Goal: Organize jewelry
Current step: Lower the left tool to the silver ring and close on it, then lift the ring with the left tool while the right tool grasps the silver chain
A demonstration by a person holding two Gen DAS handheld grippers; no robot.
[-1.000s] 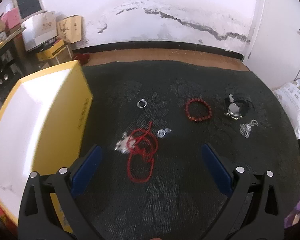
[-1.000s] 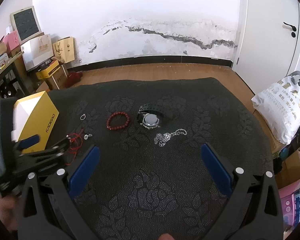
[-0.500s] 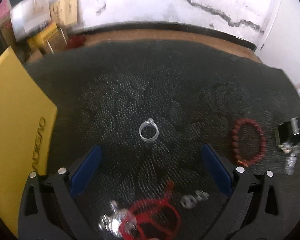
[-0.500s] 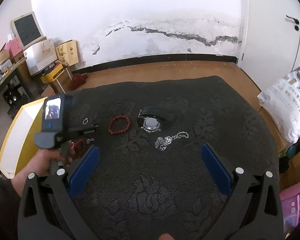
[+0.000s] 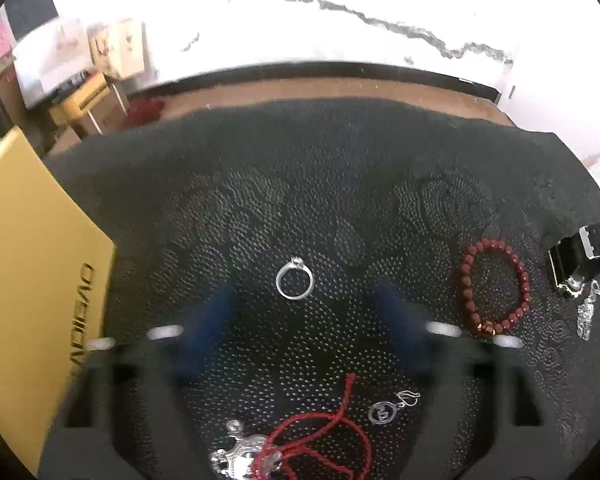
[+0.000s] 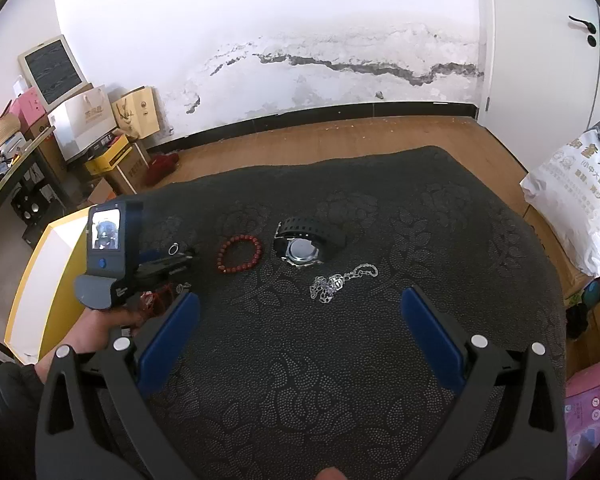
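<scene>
1. Red cord [image 5: 320, 436] with a silver pendant [image 5: 240, 456] lies nearest the left wrist camera, on a dark patterned cloth [image 5: 340, 184]; a small silver charm [image 5: 384, 412] sits just to its right.
2. Left hand-held gripper [image 5: 300, 308] has blurred blue fingers [image 5: 208, 320]; its jaws are closing, with a silver ring [image 5: 295, 280] lying on the cloth between the tips, untouched by either.
3. Right of the ring lie a red bead bracelet [image 5: 494, 286], then a black-strapped watch [image 5: 580, 256] and a silver chain [image 6: 340, 280].
4. Right hand-held gripper [image 6: 300, 308] hangs spread wide above bare cloth, with nothing between its fingers.
5. A person's hand [image 6: 96, 328] holds the left gripper's handle.
6. A yellow box [image 5: 32, 280] stands at the cloth's left edge.
7. Beyond are the wooden floor [image 6: 360, 136] and a cracked white wall [image 6: 300, 40].
</scene>
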